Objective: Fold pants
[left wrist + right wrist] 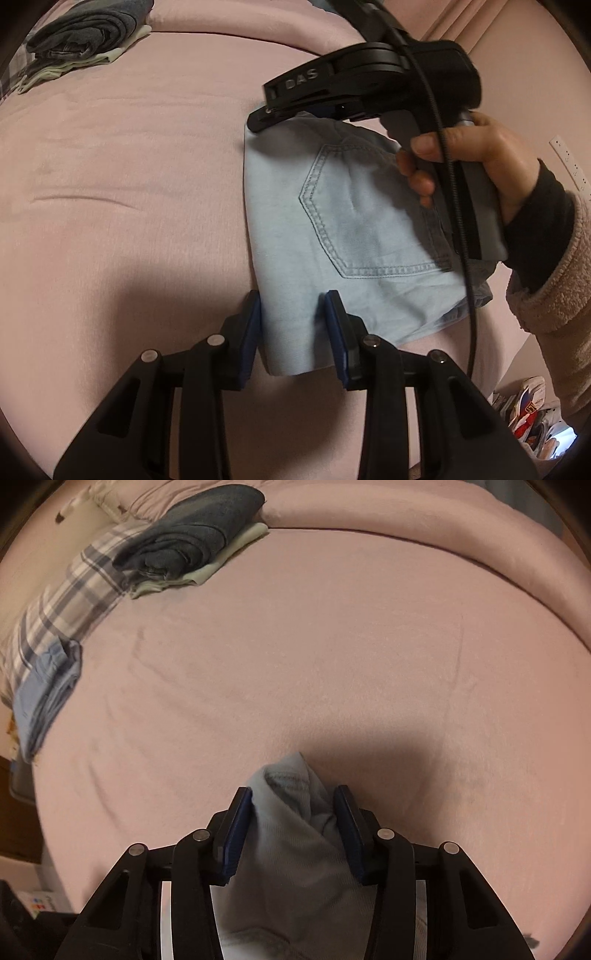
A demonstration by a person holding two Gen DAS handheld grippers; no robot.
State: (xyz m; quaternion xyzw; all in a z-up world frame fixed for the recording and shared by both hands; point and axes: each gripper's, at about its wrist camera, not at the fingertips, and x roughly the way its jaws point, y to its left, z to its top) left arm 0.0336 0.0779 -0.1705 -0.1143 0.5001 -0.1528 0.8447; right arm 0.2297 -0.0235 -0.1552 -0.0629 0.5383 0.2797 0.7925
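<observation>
Left wrist | pants (351,229) between left claw (293,332) pads, gripped | right claw (293,834) grips bunched corner

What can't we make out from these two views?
- Pants, left wrist view: right side hidden behind the right gripper and hand.
- Pants, right wrist view: only a bunched bit between the pads shows; the rest is under the gripper body.
- Left gripper: pads straddle the pants' near edge; whether they press is unclear.
- Clothes pile: too small and distorted to tell items apart.
</observation>
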